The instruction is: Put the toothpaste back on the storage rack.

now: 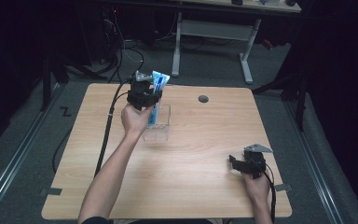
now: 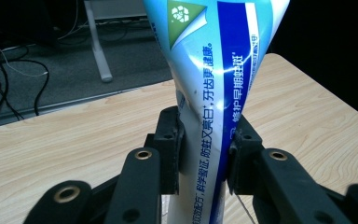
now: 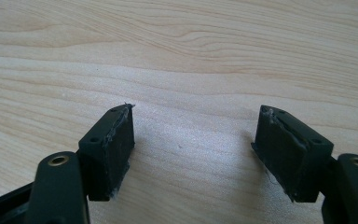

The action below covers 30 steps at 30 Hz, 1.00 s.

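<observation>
Toothpaste tube (image 2: 209, 84), soft, light and slick, is clamped mid-body between the left gripper (image 2: 205, 149) jaws above the clear box (image 1: 161, 122) on the bench (image 1: 205, 140), best held there, while the right gripper (image 3: 193, 149) jaws stand apart, empty.

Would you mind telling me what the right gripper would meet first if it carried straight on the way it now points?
Probably the bare table top. The right gripper has open jaws with nothing between them, angled down over plain wood, and nothing else lies ahead in its own view, though depth is hard to judge.
</observation>
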Motion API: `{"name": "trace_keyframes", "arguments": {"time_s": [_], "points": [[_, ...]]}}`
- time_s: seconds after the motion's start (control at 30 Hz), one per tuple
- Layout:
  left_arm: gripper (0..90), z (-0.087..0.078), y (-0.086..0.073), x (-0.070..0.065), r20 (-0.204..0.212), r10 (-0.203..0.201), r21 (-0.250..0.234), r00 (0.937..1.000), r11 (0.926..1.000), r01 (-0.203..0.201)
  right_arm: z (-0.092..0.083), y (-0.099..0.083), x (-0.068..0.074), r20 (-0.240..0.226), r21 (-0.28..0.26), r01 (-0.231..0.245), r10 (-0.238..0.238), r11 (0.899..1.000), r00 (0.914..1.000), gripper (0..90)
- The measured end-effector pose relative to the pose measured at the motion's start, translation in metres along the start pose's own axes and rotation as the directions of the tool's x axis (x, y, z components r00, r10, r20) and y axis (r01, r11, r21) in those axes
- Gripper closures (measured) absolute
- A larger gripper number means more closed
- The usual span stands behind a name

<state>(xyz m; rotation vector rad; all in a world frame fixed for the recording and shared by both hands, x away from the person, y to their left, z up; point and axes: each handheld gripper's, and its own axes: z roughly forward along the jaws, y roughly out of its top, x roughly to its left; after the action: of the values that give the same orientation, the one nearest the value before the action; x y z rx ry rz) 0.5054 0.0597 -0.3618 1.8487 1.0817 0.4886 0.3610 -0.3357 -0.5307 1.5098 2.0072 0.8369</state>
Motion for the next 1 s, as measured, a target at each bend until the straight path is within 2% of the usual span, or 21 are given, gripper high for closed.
{"name": "trace_keyframes", "arguments": {"time_s": [0.4,0.47,0.7,1.0], "points": [[70.3,0.0,-0.002,0.001,-0.025,0.013,-0.01,0.9996,0.9999,-0.014,0.0,0.0,0.0,0.0,0.0,0.0,0.0,1.0,1.0,28.6],[70.3,0.0,-0.003,0.003,-0.023,0.002,-0.016,0.9997,0.9999,-0.002,0.0,0.0,0.0,0.0,0.0,0.0,0.0,1.0,1.0,28.5],[70.3,0.002,-0.01,0.006,-0.029,-0.003,-0.001,0.9996,1.0,0.003,0.0,0.0,0.0,0.0,0.0,0.0,0.0,1.0,1.0,28.6],[70.1,0.004,-0.016,0.004,-0.041,0.026,0.03,0.9988,0.9992,-0.025,0.0,0.0,0.0,0.0,0.0,0.0,0.0,1.0,1.0,28.5]]}}
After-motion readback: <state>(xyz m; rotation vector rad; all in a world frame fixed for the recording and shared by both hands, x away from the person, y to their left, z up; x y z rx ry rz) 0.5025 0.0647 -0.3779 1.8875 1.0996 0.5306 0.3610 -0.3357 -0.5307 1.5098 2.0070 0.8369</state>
